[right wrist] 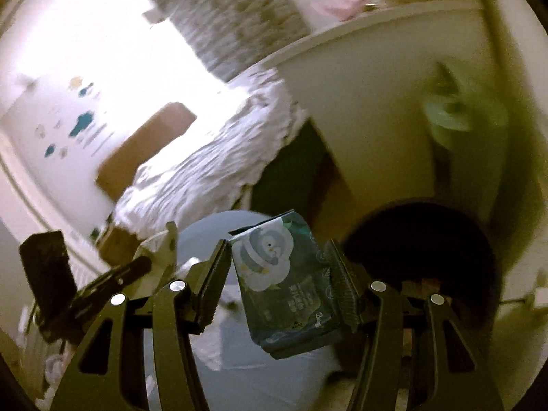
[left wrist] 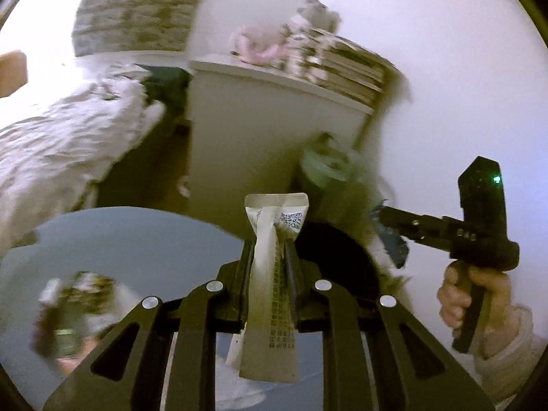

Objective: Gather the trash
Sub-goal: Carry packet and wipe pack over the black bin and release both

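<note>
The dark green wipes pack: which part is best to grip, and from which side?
Grip the dark green wipes pack across its middle, on the two flat faces, from its long edge. It is flat and soft, and the right gripper already clamps it so.

a rumpled white blanket (left wrist: 68, 144) lies at nine o'clock. a white cabinet (left wrist: 260, 130) stands at twelve, with stacked books (left wrist: 346, 65) and a pink cloth (left wrist: 253, 46) on top. a round grey table (left wrist: 120, 239) sits at seven.

My left gripper (left wrist: 269, 257) and right gripper (right wrist: 279, 267) are black, with round silver screws; my sleeve (left wrist: 507, 352) is pale and ribbed.
</note>
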